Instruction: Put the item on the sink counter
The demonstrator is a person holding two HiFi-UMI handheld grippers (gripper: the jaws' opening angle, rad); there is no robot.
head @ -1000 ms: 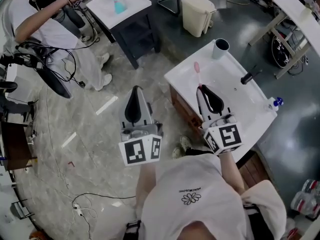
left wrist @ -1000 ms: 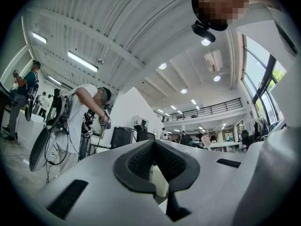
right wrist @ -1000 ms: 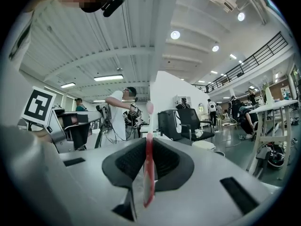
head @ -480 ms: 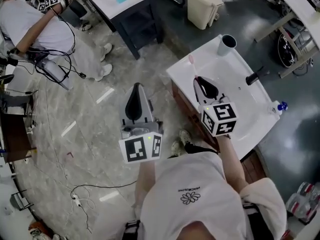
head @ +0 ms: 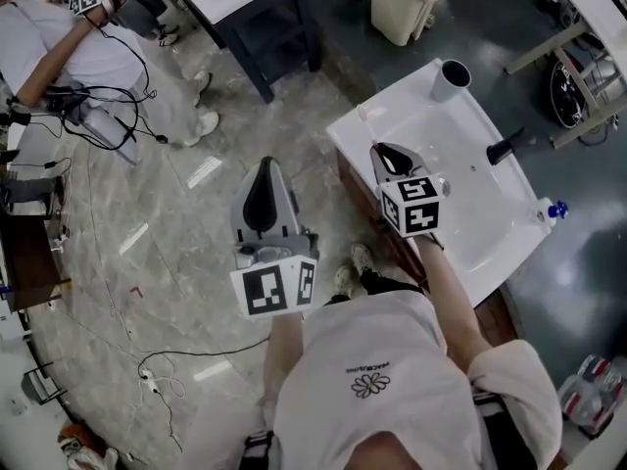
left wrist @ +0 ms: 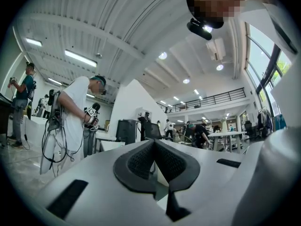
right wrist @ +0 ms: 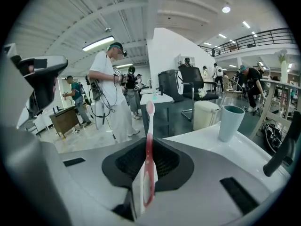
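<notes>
Pads [right wrist: 131, 161] of ribbed black rubber on the right hand-held gripper [right wrist: 149, 150] are clamped on the lower handle of a pink toothbrush [right wrist: 149, 140]. It stands nearly upright out of the jaws, with its bristle head at the far end. The brush looks like thin moulded plastic: translucent pink down the middle, paler along the edge, smooth and glossy. I judge it very light and fairly stiff, with a little spring in the narrow neck. It is slippery enough to pivot between the pads if held loosely. The wider, flatter part of the handle, where the jaws grip it now, seems the best hold. The neck is too slim and the bristles would only give way.

Out past the jaws lies the sink surface [right wrist: 202, 135], white, glossy and hard, with rounded edges and a shallow basin [head: 460, 199]. In the head view this hand-held gripper hangs over its near left part. At the far corner stands a pale teal cup [right wrist: 231, 121], plain and slightly tapered. To the right is a matte black faucet [right wrist: 282, 149].

The left hand-held gripper [left wrist: 154, 147] has its jaws together on nothing. It is held over the marbled floor [head: 176, 233], well left of the sink.
</notes>
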